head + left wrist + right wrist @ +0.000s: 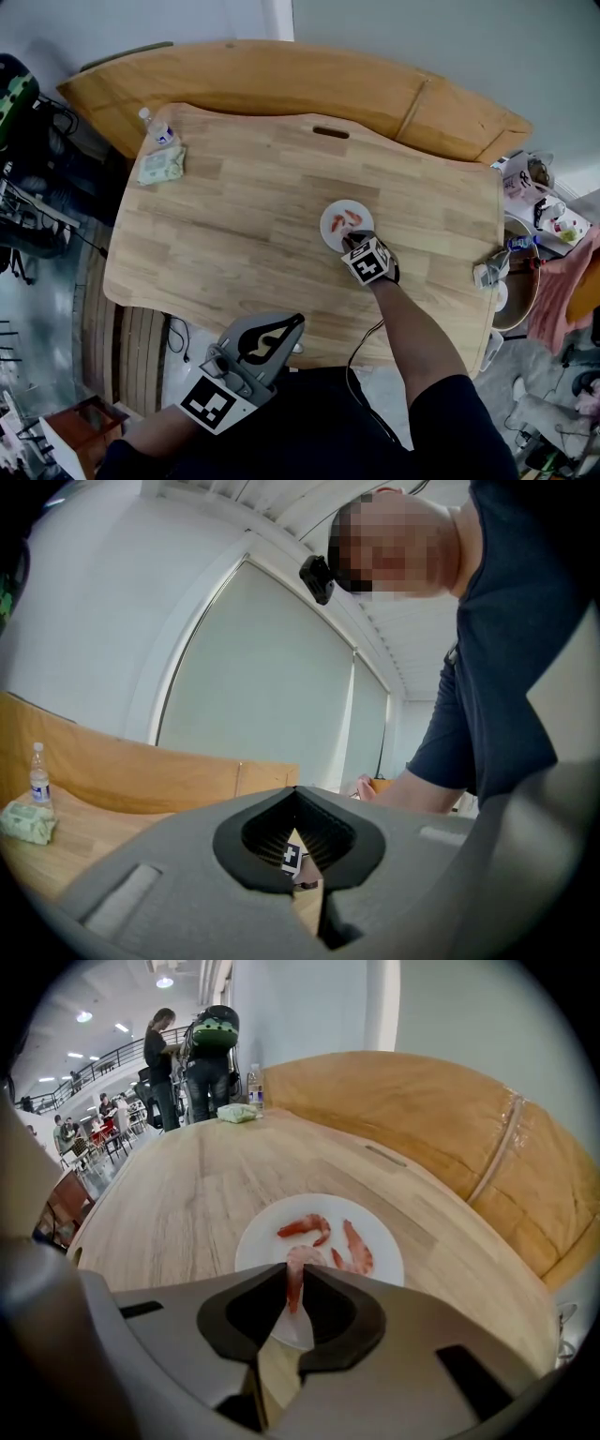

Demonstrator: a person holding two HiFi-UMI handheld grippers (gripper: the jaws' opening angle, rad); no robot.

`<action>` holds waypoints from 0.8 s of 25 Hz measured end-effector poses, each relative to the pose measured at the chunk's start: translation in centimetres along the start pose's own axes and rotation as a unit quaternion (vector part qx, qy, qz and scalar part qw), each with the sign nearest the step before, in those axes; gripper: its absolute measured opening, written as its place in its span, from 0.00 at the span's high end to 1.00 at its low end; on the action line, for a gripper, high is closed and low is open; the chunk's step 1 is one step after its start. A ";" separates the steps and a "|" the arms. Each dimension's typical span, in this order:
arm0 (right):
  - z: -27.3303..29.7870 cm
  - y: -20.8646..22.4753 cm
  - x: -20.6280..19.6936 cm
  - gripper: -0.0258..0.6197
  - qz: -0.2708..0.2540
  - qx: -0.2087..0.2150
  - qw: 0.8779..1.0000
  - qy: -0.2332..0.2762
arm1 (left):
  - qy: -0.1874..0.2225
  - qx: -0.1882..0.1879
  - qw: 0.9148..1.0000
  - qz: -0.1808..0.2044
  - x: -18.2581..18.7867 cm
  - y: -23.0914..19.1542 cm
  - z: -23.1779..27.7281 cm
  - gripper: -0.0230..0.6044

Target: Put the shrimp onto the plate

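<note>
A white plate lies right of the middle of the wooden table, with two pink shrimp on it. In the right gripper view these two shrimp lie on the plate. My right gripper hangs over the plate's near rim, shut on a third shrimp that is pinched between the jaw tips just above the plate. My left gripper is held off the table's front edge near my body, shut with nothing in it.
A water bottle and a green packet sit at the table's far left corner. A curved wooden bench runs behind the table. A small bottle stands at the right edge, with clutter beyond it. People stand far off.
</note>
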State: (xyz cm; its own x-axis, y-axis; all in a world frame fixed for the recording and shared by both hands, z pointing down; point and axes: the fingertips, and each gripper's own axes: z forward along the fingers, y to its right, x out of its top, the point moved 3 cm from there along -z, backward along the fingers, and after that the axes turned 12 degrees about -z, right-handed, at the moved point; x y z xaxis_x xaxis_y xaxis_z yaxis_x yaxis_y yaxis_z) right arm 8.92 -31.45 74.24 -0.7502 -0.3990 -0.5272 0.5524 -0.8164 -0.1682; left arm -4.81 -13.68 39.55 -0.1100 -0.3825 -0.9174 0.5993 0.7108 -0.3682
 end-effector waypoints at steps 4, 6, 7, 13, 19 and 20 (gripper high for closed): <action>0.3 0.1 -0.3 0.86 0.002 0.004 1.000 -0.011 | 0.002 -0.001 1.000 0.004 0.0 0.1 0.0 0.97; 0.4 0.1 -0.4 0.86 0.003 0.003 1.000 -0.010 | 0.000 -0.003 1.000 0.008 -0.2 0.3 0.0 0.97; 0.4 0.2 -0.4 0.86 0.005 0.002 1.000 -0.010 | -0.003 -0.003 1.000 0.008 -0.4 0.3 0.0 0.97; 0.0 0.4 -0.3 0.82 0.020 -0.007 1.000 -0.002 | -0.013 -0.002 1.000 0.007 -0.8 0.5 -0.6 0.97; -2.4 0.1 0.2 0.82 0.023 -0.024 0.999 0.018 | -0.008 -0.015 1.000 0.007 -0.5 1.2 -1.0 0.97; -3.0 0.0 0.3 0.82 0.024 -0.027 0.999 0.023 | -0.006 -0.018 1.000 0.007 -0.4 1.4 -1.0 0.97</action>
State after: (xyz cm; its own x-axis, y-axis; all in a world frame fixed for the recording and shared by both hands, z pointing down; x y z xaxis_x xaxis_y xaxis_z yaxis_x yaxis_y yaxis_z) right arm 9.75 -30.37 71.59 -0.7054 -0.4160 -0.5739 0.6067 -0.7730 -0.1853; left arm -4.73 -11.96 39.27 -0.0926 -0.3801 -0.9203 0.5719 0.7363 -0.3616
